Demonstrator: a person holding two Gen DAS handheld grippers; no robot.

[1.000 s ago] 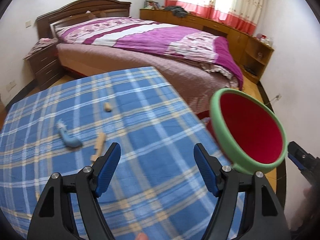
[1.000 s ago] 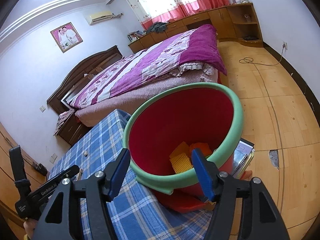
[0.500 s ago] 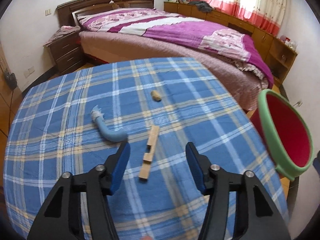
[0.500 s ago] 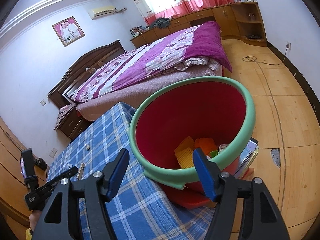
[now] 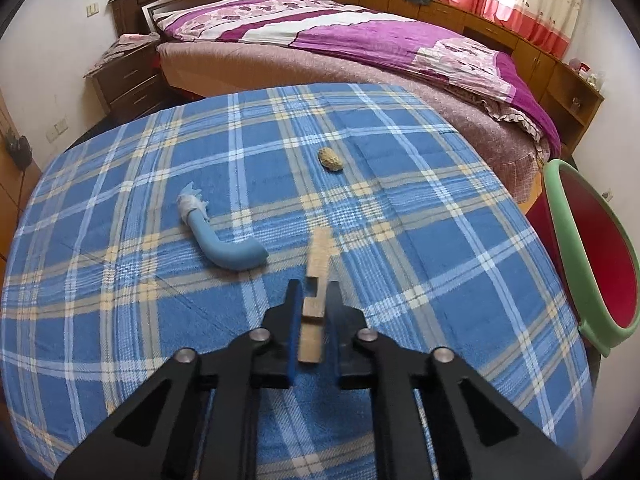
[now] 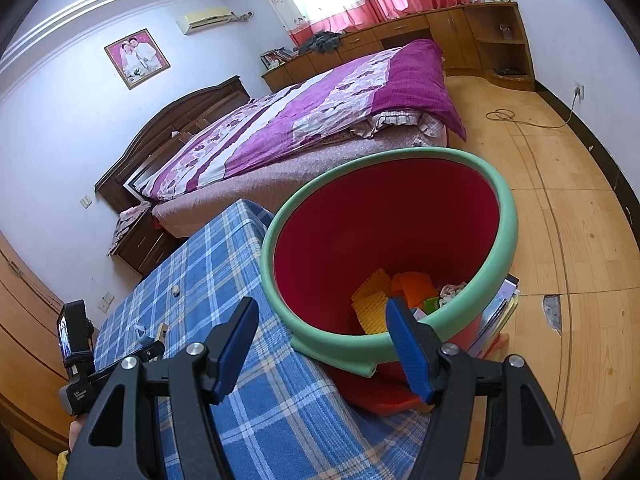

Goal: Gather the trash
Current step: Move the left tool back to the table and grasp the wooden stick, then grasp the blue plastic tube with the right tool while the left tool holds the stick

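A pale wooden stick [image 5: 320,252] lies on the blue plaid tablecloth [image 5: 420,240], and my left gripper [image 5: 312,292] is shut on its near end, both pads pressing its sides. A curved blue tube piece [image 5: 228,244] lies just left of it. A small tan shell [image 5: 331,159] sits farther back. The red bin with a green rim [image 6: 508,236] tilts at the table's right edge and holds yellow and orange scraps [image 6: 372,292]. My right gripper [image 6: 320,320] stands open at the bin's near rim, its right finger across the rim.
A bed with a purple cover [image 5: 360,40] stands beyond the table, and a nightstand [image 5: 128,80] is at its left. Wooden cabinets [image 6: 460,36] line the window wall. A cable [image 6: 520,120] lies on the wooden floor to the right of the bin.
My left gripper came forward and down over the wooden stick and closed on it. The right gripper and the bin kept nearly the same place.
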